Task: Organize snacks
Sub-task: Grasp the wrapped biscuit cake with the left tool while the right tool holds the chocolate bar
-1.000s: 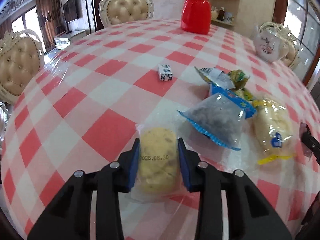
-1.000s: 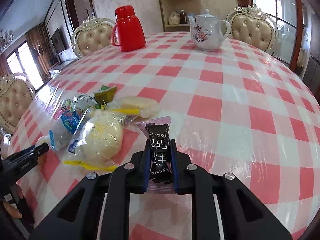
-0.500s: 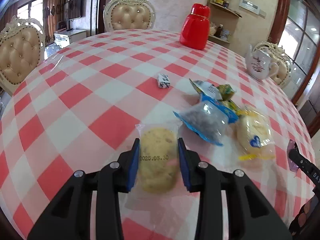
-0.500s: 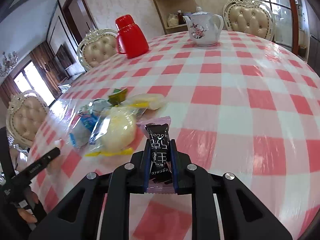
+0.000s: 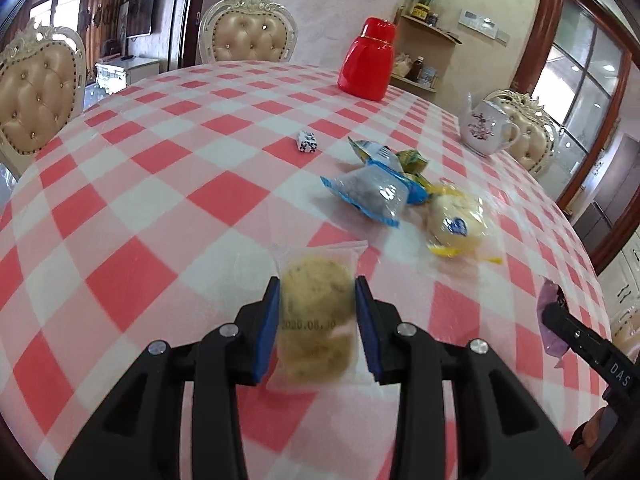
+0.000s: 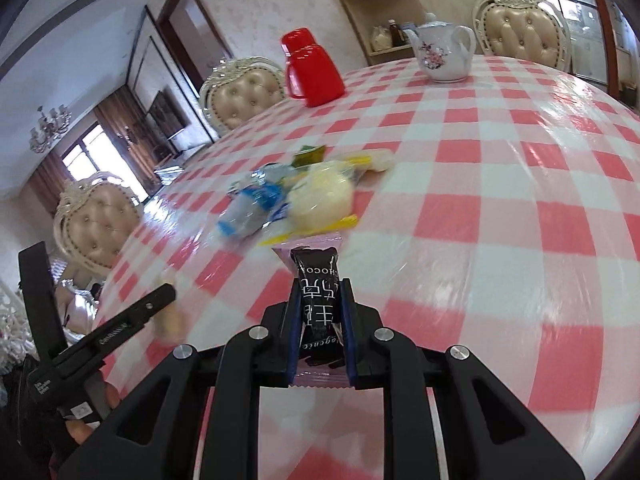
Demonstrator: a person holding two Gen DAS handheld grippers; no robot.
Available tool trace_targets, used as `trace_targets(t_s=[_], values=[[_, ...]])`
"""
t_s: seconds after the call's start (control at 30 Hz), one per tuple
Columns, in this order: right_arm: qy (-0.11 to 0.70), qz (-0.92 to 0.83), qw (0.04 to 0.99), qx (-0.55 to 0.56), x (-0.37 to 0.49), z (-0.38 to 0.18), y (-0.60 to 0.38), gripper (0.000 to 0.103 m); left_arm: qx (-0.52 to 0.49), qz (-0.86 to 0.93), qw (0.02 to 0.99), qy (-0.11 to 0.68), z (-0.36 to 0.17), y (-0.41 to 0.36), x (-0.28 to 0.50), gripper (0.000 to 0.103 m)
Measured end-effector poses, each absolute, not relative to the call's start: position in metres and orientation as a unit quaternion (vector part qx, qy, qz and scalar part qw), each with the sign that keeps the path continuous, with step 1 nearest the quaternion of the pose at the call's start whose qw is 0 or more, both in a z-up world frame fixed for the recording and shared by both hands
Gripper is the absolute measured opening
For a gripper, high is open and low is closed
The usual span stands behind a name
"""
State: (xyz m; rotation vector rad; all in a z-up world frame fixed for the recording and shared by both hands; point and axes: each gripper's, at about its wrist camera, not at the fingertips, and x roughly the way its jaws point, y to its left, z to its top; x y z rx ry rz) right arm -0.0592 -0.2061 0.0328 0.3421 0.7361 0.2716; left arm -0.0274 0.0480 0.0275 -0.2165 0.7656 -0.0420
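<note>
Left hand-held gripper clamped on wrapped cookie; right hand-held gripper clamped on chocolate bar. Both snacks, low over counter a second ago, now carried higher, grips unchanged. Snack pile seen at 1 o'clock from left camera: blue-edged packet, yellow bun. Lift judged done; transport toward pile likely next. Small checkered candy left apart at 12 o'clock.

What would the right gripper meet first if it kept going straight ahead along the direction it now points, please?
Probably the pale yellow bun packet at the near edge of the snack pile, just beyond the chocolate bar that the right gripper holds. Depth and height over the table are unclear.
</note>
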Motion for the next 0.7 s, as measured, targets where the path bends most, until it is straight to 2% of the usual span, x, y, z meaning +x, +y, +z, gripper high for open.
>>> trace_targets(t_s=[0.33,0.57,0.63,0.67,0.7], values=[[0.372,0.157,0.905,0.134,-0.098,0.022,-0.169,0.018,-0.076,-0.028,0.923,0.377,0.029,0.052,-0.069,0.037],[0.374,0.157,0.905,0.129,-0.112,0.022,-0.162,0.018,-0.086,-0.040,0.914,0.394,0.023,0.064,-0.071,0.039],[0.375,0.157,0.905,0.129,-0.115,0.022,-0.160,0.018,-0.075,-0.040,0.912,0.402,0.021,0.060,-0.070,0.032],[0.375,0.157,0.904,0.128,-0.117,0.022,-0.160,0.018,-0.069,-0.039,0.911,0.405,0.019,0.059,-0.069,0.025],[0.376,0.158,0.904,0.126,-0.118,0.022,-0.159,0.018,-0.066,-0.039,0.910,0.407,0.018,0.058,-0.069,0.025]])
